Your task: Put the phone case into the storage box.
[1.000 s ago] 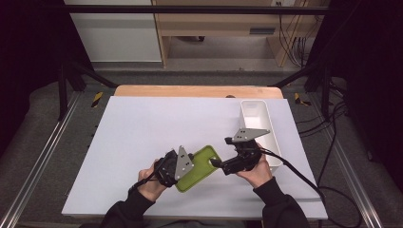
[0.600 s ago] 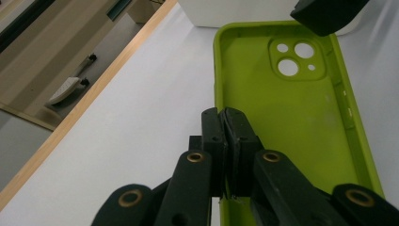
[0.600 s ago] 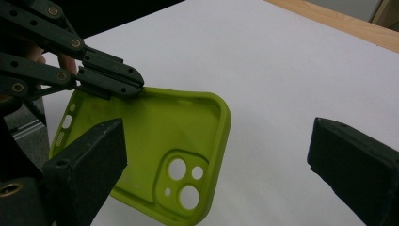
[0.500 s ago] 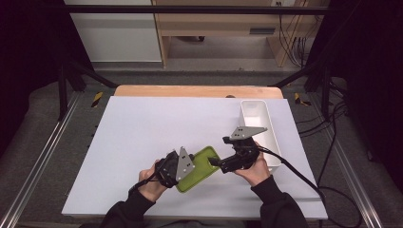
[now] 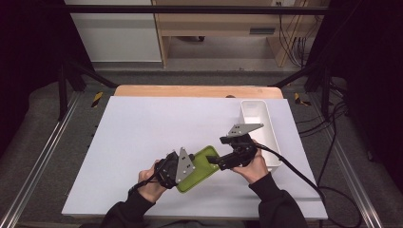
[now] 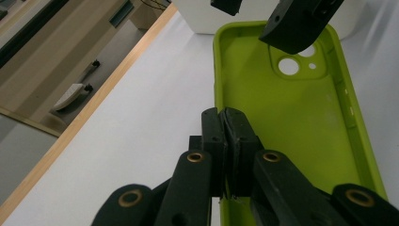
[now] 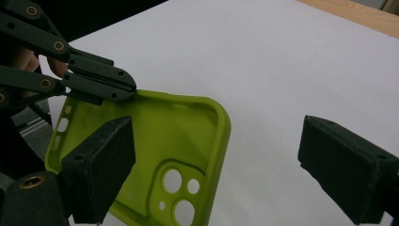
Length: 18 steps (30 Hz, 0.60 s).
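While the left claw (image 6: 225, 125) pinched shut on one long rim of a lime-green soft phone case (image 5: 198, 167) above the white surface (image 5: 157, 123), the right claw (image 7: 226, 174) gaped open beside its camera-cutout corner; a white rectangular plastic bin (image 5: 259, 126) stood near right.

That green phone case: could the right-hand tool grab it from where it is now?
Probably yes. The right tool is open, straddling the camera-hole corner of the green phone case, which the left tool pinches; nothing lies between.

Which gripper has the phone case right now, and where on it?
The left gripper is shut on the green phone case, pinching its side wall. The right gripper is open near the camera-hole end, holding nothing.
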Motion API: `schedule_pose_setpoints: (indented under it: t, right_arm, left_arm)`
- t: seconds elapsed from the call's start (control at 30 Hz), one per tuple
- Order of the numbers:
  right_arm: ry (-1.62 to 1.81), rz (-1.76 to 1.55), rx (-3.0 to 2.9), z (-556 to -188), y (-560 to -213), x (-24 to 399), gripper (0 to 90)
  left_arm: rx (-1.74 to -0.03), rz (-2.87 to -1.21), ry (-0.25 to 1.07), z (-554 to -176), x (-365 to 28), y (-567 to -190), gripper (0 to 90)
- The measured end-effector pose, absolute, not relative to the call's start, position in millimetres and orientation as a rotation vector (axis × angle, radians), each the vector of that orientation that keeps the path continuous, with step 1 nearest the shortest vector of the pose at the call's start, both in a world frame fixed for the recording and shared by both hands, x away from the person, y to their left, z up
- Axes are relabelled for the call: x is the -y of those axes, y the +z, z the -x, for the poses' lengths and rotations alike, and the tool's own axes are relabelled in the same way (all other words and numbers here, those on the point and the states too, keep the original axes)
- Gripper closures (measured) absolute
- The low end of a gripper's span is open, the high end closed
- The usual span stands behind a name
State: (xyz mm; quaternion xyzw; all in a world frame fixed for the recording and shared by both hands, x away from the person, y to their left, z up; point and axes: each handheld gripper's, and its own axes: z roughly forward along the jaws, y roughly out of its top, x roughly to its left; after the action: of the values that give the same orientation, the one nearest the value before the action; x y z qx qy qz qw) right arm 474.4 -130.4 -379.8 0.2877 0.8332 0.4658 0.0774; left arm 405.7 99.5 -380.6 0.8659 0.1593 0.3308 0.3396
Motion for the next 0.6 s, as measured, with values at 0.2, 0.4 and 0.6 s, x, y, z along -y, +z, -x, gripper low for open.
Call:
schedule_pose_setpoints:
  t: [0.2,0.4,0.6]
  right_arm:
    - [1.392,-0.851,-2.513,-474.2,-380.8,130.0,17.2]
    - [1.398,-0.862,-2.532,-475.1,-380.6,130.2,21.2]
    - [1.413,-0.871,-2.544,-477.2,-379.7,131.4,25.9]
  left_arm:
    - [-0.408,-2.253,0.870,-405.3,-99.8,-380.0,87.3]
    - [-0.408,-2.249,0.871,-404.3,-100.0,-379.2,87.3]
    - [-0.400,-2.250,0.877,-403.4,-100.2,-378.6,87.3]
